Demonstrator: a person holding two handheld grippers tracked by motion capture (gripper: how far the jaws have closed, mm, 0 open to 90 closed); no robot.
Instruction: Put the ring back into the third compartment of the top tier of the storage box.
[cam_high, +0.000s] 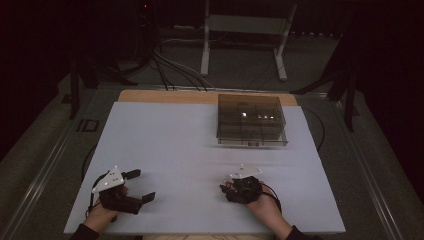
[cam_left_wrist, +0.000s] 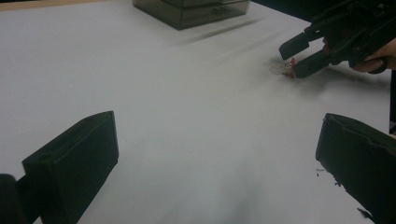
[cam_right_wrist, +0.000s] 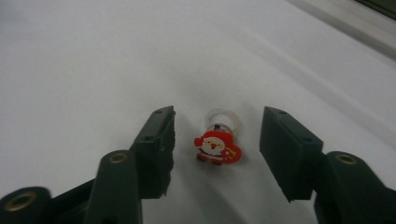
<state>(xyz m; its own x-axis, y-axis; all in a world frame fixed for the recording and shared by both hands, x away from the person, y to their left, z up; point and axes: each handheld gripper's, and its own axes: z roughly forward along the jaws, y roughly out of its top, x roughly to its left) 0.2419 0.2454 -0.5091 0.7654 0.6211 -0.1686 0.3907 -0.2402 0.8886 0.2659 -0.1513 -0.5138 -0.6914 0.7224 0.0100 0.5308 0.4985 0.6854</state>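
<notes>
Fingers of the left gripper (cam_high: 139, 185) stand wide apart with nothing between them, low over the white tabletop (cam_high: 170, 145) at about seven o'clock in the high view. At about five o'clock the right gripper (cam_right_wrist: 215, 140) also has its fingers spread, one on either side of a small Santa ring (cam_right_wrist: 218, 145) that lies on the tabletop, touching neither. The ring pairs a flat red-and-white Santa figure with a clear band behind it; it looks light, stiff and smooth, so it could skid or flip under a careless pinch. A sound hold would likely close across the figure's flat edges, low by the band. At one o'clock, well apart, sits a smoky clear compartment box (cam_high: 251, 120).
</notes>
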